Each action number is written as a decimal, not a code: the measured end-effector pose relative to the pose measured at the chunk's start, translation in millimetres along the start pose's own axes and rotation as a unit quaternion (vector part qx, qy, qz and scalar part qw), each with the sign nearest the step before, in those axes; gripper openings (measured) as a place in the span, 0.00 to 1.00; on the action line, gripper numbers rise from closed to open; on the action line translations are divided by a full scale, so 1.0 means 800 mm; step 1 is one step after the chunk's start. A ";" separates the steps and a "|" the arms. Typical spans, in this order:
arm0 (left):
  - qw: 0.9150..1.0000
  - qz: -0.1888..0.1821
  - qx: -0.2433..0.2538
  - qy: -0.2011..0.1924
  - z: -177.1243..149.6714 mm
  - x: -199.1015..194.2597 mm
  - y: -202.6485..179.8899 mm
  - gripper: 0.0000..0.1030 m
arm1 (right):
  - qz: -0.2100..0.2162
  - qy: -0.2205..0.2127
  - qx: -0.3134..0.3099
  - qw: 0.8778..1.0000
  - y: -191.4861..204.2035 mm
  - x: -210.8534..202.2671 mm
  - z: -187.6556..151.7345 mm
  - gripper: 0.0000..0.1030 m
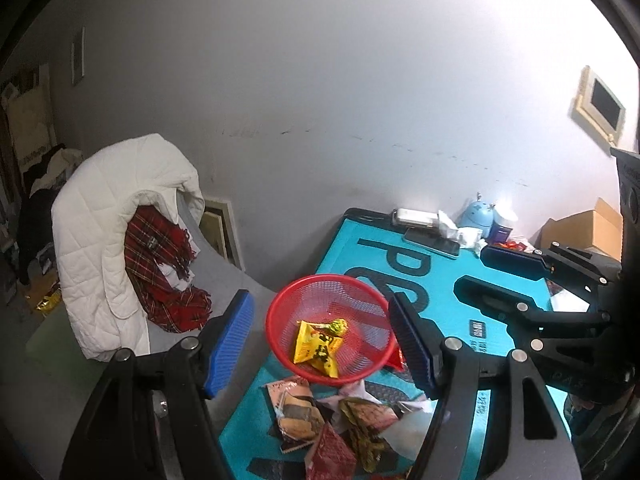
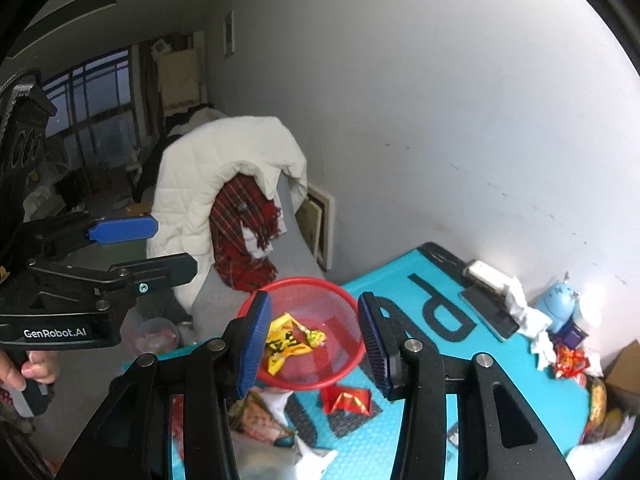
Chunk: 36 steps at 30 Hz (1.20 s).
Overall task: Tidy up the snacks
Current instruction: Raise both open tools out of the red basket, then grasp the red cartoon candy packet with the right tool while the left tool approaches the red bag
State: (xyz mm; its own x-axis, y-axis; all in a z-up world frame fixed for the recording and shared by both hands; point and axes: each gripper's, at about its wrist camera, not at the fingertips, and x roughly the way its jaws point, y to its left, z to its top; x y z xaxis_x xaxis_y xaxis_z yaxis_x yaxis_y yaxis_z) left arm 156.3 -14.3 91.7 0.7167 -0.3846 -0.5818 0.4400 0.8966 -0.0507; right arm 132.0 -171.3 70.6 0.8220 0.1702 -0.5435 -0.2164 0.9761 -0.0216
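A red mesh basket (image 1: 280, 308) (image 2: 304, 282) stands on the turquoise mat (image 1: 440, 280) (image 2: 420, 360). In it lie a yellow snack packet (image 1: 316, 346) (image 2: 286, 346) and a small green-yellow candy (image 1: 338, 326) (image 2: 314, 336). Loose snack packets (image 1: 304, 412) are piled in front of the basket, and a red packet (image 2: 346, 398) lies just by it. My left gripper (image 1: 320, 344) (image 2: 176, 244) hovers above the basket, open and empty. Beside it my right gripper (image 2: 314, 344) (image 1: 480, 276) hovers open with a narrower gap, nothing between its blue pads.
A chair draped with a white quilted jacket (image 1: 120, 220) (image 2: 224, 168) and a red plaid scarf (image 1: 160, 264) stands left of the table. A phone (image 1: 432, 242), tissues (image 2: 528, 316), a blue round gadget (image 2: 558, 304) and a cardboard box (image 1: 584, 228) line the far wall. A hand (image 2: 36, 368) holds the left gripper's handle.
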 end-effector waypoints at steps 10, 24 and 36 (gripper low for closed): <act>1.000 -0.016 0.003 -0.020 -0.032 -0.057 -0.024 0.67 | -0.002 -0.022 0.005 1.000 0.019 -0.061 -0.032 0.46; 0.999 -0.029 0.014 -0.007 -0.094 -0.101 -0.064 0.67 | 0.003 -0.011 0.020 1.000 0.037 -0.102 -0.097 0.46; 0.998 -0.051 -0.003 0.029 -0.148 -0.094 -0.075 0.67 | 0.018 0.028 0.043 0.999 0.041 -0.097 -0.152 0.46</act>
State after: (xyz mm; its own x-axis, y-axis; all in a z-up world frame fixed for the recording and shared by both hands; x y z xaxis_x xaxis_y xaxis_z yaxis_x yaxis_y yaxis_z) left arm 12.2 -12.9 42.6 0.6348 -0.4613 -0.6199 0.5061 0.8544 -0.1175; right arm -3.2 -168.8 10.3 0.7827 0.2006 -0.5892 -0.1980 0.9777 0.0699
